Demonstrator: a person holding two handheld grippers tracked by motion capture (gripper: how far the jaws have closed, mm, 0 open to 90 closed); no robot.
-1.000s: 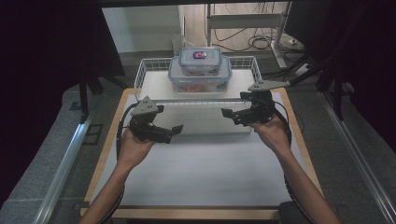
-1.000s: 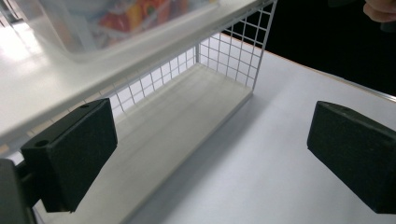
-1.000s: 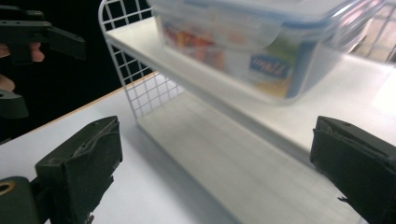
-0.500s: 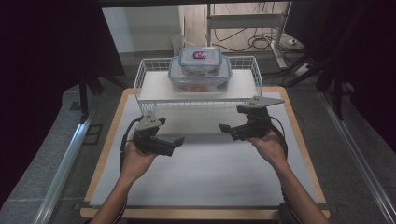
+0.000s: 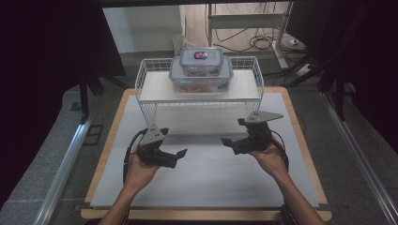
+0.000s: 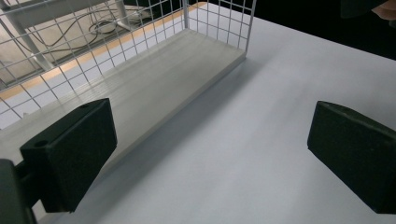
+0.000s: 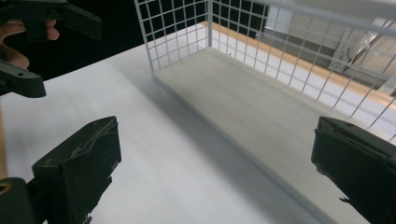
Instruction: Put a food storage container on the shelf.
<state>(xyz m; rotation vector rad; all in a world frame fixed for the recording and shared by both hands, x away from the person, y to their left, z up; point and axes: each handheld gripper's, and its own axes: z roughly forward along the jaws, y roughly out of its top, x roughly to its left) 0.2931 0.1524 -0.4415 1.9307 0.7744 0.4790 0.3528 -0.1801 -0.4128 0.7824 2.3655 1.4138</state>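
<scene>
At lower left of the high view my left gripper [image 5: 180, 153] is spread wide, grasping nothing. Top centre, two stacked clear plastic lidded boxes [image 5: 201, 70] sit on the white wire rack [image 5: 149, 110]. Right of centre, my right gripper [image 5: 225, 140] gapes empty.

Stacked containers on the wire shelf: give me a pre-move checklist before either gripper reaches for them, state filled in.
1. Left gripper open and empty: ok.
2. Right gripper open and empty: ok.
3. Small container sits square on large container: ok.
4. Both lids latched: cannot tell.
5. White mat between grippers and wire shelf free of obstacles: ok.
6. Shelf's top rim low enough to lift containers over: cannot tell.
</scene>
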